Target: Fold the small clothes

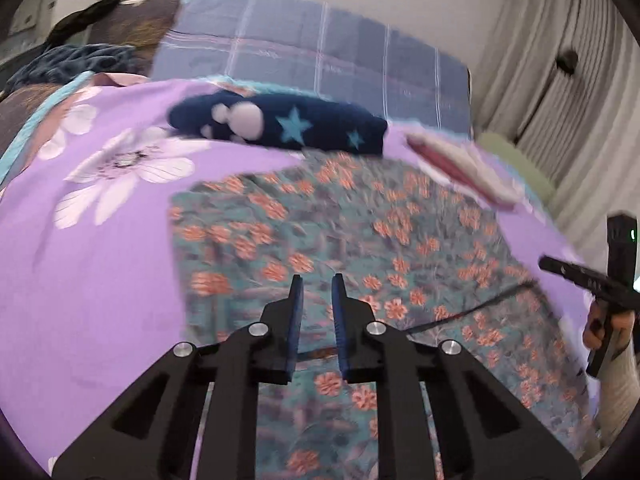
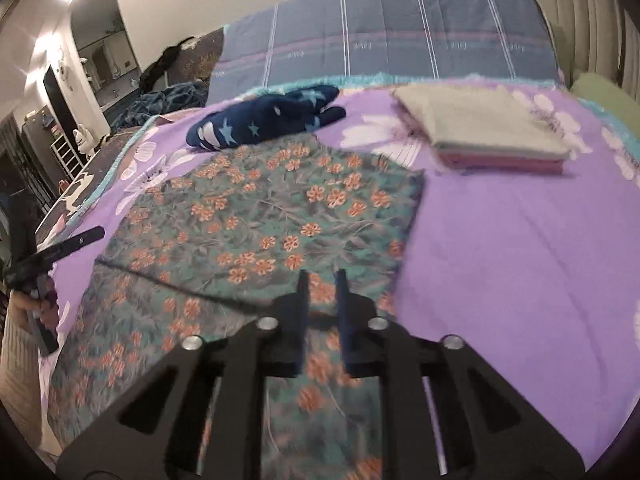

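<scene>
A teal cloth with orange flowers [image 1: 340, 220] [image 2: 272, 216] lies spread flat on the purple bed sheet [image 1: 100, 280] [image 2: 520, 260]. A dark hem line crosses its near part. My left gripper [image 1: 318, 280] hovers over the cloth's near middle, its blue pads a narrow gap apart with nothing between them. My right gripper [image 2: 323, 276] hangs over the cloth's near right part, also with a small empty gap. Each gripper shows from the side in the other's view, the right gripper [image 1: 560, 266] and the left gripper [image 2: 92, 236], both held above the cloth's side edges.
A rolled navy garment with stars [image 1: 280, 122] [image 2: 264, 120] lies just beyond the cloth. A folded stack of pale and pink clothes [image 1: 464, 168] [image 2: 492, 128] sits to the far right. Behind are a blue plaid blanket [image 1: 320, 48] [image 2: 400, 28], a green cushion [image 2: 600, 96] and curtains [image 1: 560, 80].
</scene>
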{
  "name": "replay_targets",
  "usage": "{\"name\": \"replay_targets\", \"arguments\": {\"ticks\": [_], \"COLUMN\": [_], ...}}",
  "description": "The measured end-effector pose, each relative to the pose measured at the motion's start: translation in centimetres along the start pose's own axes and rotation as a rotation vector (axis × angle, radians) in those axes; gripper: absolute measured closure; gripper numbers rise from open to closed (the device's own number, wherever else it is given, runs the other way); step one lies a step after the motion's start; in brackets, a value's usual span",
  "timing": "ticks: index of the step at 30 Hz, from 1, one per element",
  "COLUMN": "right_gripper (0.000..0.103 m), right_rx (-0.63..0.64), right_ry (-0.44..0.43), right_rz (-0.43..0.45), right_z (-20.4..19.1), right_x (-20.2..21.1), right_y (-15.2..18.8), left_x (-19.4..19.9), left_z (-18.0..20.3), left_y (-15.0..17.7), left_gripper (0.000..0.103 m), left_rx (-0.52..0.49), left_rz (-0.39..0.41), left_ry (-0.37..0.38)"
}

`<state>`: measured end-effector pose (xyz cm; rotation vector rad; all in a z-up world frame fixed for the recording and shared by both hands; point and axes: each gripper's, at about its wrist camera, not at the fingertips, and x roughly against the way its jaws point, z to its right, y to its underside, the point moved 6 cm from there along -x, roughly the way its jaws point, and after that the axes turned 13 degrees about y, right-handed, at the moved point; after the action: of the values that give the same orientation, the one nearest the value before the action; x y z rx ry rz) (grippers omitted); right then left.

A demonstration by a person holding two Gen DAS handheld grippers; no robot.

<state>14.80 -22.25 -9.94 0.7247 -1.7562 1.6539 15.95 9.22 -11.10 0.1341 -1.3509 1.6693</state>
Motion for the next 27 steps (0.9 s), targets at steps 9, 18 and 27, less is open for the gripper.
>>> {"name": "replay_targets", "arguments": {"ticks": [9,18,27], "right_gripper": [0.103,0.103,0.082], "right_rx": [0.031,0.031,-0.053], "right_ry": [0.182,0.172,0.031], "right_rz": [-0.067,-0.058,-0.026], "right_z": [1.2,1.1,3.6], "right_x": [-5.7,-5.2,3.9], "right_y": [2.9,2.7,6.7], "left_x": [-3.0,-2.0,7.5], "left_z": [-2.4,-1.1,0.2], "left_y": [2.5,2.2,8.7], "left_gripper": [0.088,0.087,0.065], "left_rx": [0.055,-0.035,-0.126], "left_rz": [-0.083,-0.083,-0.092], "left_ry": [0.008,-0.119,-0.173]}}
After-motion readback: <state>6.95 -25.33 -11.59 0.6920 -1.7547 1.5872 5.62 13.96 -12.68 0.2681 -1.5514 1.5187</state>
